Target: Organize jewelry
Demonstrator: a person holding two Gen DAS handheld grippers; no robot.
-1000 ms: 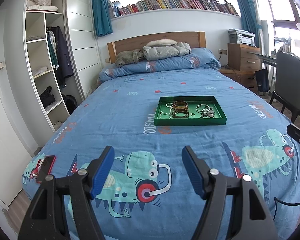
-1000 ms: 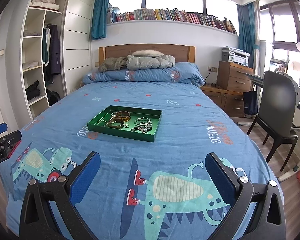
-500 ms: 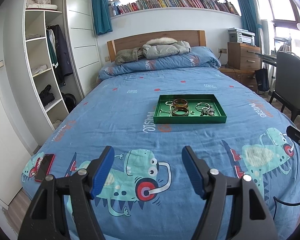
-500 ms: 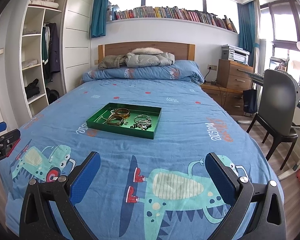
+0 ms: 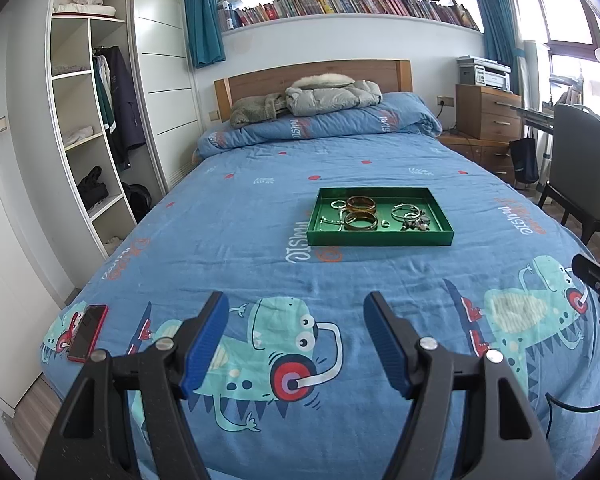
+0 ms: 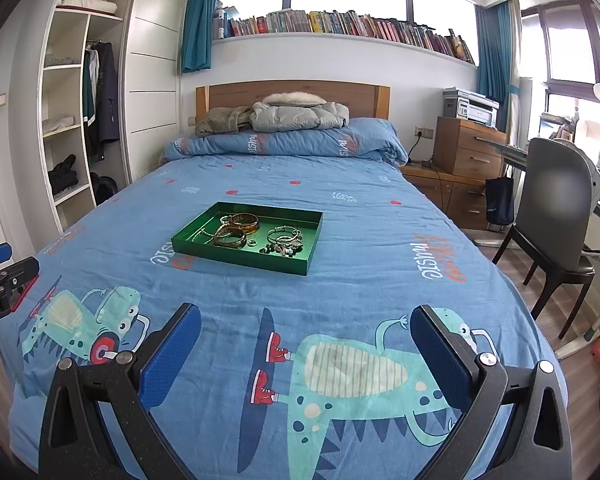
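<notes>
Tray (image 5: pixel 380 238) sits on the bed (image 5: pixel 240 232), mid-mattress, well beyond both grippers. In tray: two bangles (image 5: pixel 361 212) at centre-left, one behind the other; wire rings (image 5: pixel 405 213) to their right; small beaded pieces (image 5: pixel 416 224) at the near right. Phone (image 5: pixel 87 333) lies on the bed's near left corner. Folded quilt (image 5: pixel 320 126) lies across the head end, coats (image 5: pixel 332 96) on top. Wardrobe shelves (image 5: pixel 88 140) stand left of the bed; chair (image 6: pixel 556 216) stands right.

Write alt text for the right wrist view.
Open blue-padded right tongs hover empty above a blue dinosaur-print bed. Further up the bed, a green tray holds bangles and small jewelry. The left tongs show at the left edge.
</notes>
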